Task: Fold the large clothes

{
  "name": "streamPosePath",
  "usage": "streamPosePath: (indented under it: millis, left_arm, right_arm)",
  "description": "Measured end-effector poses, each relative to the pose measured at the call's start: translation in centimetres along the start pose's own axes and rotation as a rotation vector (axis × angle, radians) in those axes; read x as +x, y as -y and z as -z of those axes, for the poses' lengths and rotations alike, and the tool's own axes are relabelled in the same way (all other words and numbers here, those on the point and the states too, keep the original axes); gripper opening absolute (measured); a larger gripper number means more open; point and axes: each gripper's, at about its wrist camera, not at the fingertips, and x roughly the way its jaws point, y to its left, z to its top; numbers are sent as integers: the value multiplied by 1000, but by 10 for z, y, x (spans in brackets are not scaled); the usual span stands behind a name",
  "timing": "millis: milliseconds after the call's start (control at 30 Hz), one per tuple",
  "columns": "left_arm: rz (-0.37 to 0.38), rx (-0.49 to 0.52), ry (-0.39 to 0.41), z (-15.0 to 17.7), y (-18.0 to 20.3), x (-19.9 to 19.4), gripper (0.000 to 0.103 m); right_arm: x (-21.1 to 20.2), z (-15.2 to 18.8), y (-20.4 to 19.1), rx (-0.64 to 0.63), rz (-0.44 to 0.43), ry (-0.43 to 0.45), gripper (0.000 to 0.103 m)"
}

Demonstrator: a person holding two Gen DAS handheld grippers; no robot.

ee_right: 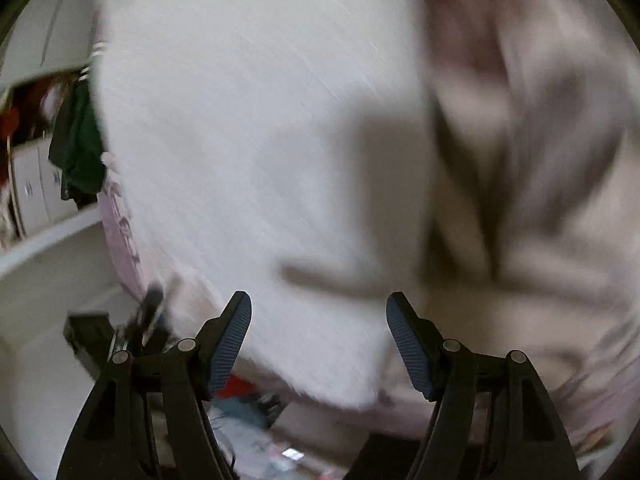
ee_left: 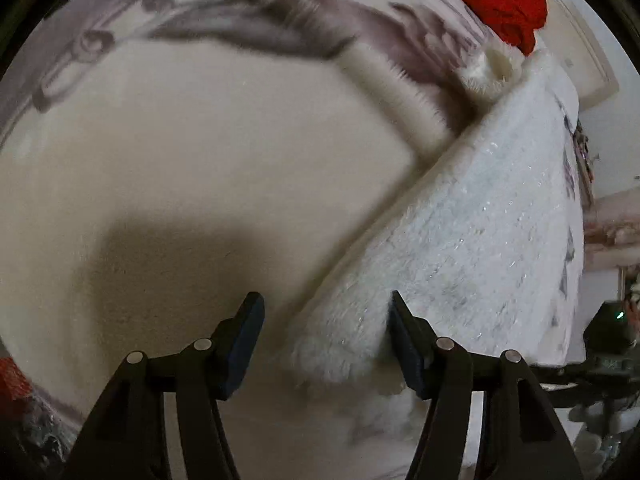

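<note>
Both tools are gaping wide and gripping nothing: the left tool point(ee_left: 324, 340) is hovering over the folded corner of a fluffy white garment point(ee_left: 460, 248), and the right tool point(ee_right: 318, 344) is hanging above that garment's lower edge. It is lying spread on a printed pale bed cover point(ee_left: 180, 152), seemingly with one fold made and more remaining. A red garment point(ee_left: 500, 0) is waiting beyond. Cluttered floor point(ee_right: 248, 432) is bordering the bed's near edge.

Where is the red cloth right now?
In the left wrist view, the red cloth sits at the top right, far from the tongs, on the patterned bedcover just past the fluffy white garment.
</note>
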Motion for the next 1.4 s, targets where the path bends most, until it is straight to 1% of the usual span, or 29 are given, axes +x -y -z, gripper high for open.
streamPosePath:
  millis: [67, 100, 167, 200, 267, 333, 367, 400, 433, 467, 500, 600, 667, 733, 767, 833, 900, 967, 1000, 1033, 1067, 1100, 1133, 1200, 1267, 1300, 1333, 1367, 1400]
  left_arm:
    - [104, -56, 6, 1, -13, -10, 59]
    - [143, -64, 10, 0, -13, -15, 59]
    - [191, -50, 13, -1, -8, -21, 59]
    - [203, -41, 7, 0, -6, -20, 62]
    - [183, -25, -4, 0, -3, -14, 65]
    - [164, -18, -3, 1, -1, -11, 65]
    - [157, -20, -1, 2, -1, -12, 65]
    - [156, -24, 2, 5, 0, -14, 65]
    - [158, -25, 7, 7, 2, -17, 65]
    - [158, -22, 14, 10, 4, -22, 65]
    - [155, -17, 19, 15, 7, -28, 65]
    - [132, -13, 18, 28, 19, -42, 65]
    - [86, -20, 19, 36, 26, -47, 65]
    - [25, -11, 38, 45, 32, -54, 65]
    - [-12, 2, 55, 48, 35, -55, 65]
    - [-118, 24, 68, 53, 34, -48, 65]
    - [-205, 42, 52, 52, 29, -28, 66]
    - [-317, 83, 22, 50, 23, 2, 66]
    - [-336, 94, 4, 48, 21, 15, 66]
    - [-347, 102, -15, 45, 19, 28, 67]
    - [-354, 110, -19, 43, 16, 38, 76]
    - [-366, 121, -1, 40, 15, 45, 84]
    - [-377, 127, 16, 37, 15, 49, 88]
    - [-385, 112, 41, 33, 15, 53, 101]
    - [-377, 86, 70, 31, 11, 57, 103]
    - [-368, 72, 81, 29, 9, 59, 103]
    - [-355, 54, 94, 27, 7, 59, 103]
    - [-336, 23, 104, 24, 3, 58, 103]
    - [-326, 3, 107, 23, 0, 56, 103]
  right_arm:
    - [21, 12, 22, 32, -14, -28, 72]
    - [30, 17, 29, 30, -42, -39, 72]
    - [44, 22, 32, 13, -139, -46, 72]
    - [53, 22, 35, 9, -195, -52, 72]
    - [71, 18, 37, 18, -268, -54, 74]
    - [82, 13, 37, 43, -343, -18, 74]
    - [83, 15, 37, 50, -372, 7, 72]
    - [82, 18, 37, 51, -393, 23, 65]
    - [80, 23, 38, 50, -418, 41, 30]
    - [75, 28, 40, 61, -440, 47, 25]
    - [69, 32, 40, 55, -439, 53, 23]
    - [42, 46, 47, 37, -402, 62, 19]
    - [16, 51, 63, 47, -363, 71, 18]
    - [-22, 52, 87, 57, -324, 88, 18]
    - [-35, 54, 95, 58, -301, 97, 18]
    - [-52, 60, 108, 47, -250, 97, 18]
    - [-61, 66, 119, 50, -210, 83, 18]
    - [-60, 63, 127, 60, -155, 73, 19]
    - [-54, 58, 128, 36, -131, 53, 19]
    - [-49, 52, 127, 14, -123, 23, 21]
    - [-42, 50, 126, 4, -106, 6, 24]
    - [-41, 47, 126, -15, -84, -16, 24]
    - [-43, 43, 121, -28, -71, -32, 25]
    - [-53, 41, 115, -55, -35, -43, 30]
    - [-67, 42, 106, -96, 70, -26, 39]
    - [-70, 40, 93, -104, 112, -12, 39]
    - [-82, 41, 91, -108, 146, 12, 40]
    - [-93, 40, 84, -99, 162, 45, 40]
    - [-110, 42, 95, -96, 167, 70, 40]
